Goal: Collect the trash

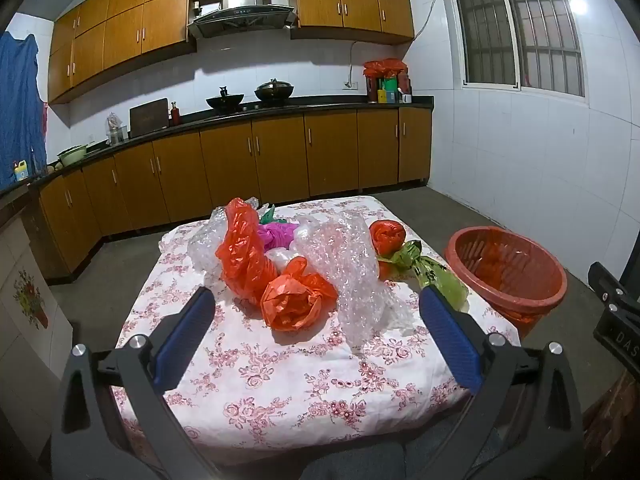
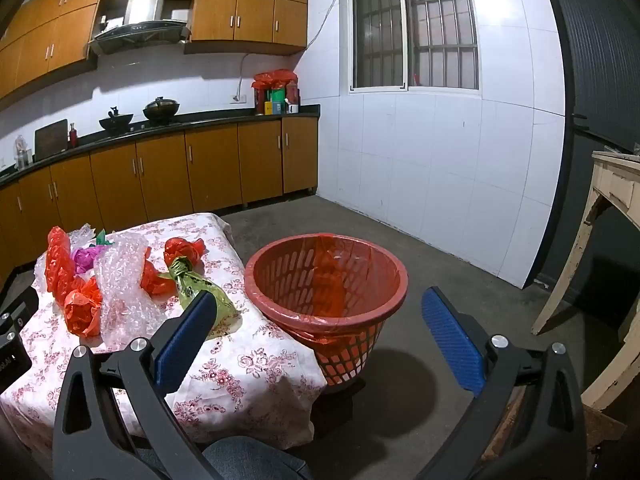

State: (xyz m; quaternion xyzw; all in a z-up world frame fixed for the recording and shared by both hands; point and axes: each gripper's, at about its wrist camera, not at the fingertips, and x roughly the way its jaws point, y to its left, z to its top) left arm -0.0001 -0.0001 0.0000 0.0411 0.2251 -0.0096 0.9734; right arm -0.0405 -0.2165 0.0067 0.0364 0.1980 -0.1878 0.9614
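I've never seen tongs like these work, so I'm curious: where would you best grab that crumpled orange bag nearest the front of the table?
Probably across its puffed middle. The orange bag sits as a loose ball on the tablecloth, nearest the open left tongs, with bubble wrap touching its right side. Coming in from the front, slightly above, looks clearest; crumpled folds should squash and give the pads something to pinch.
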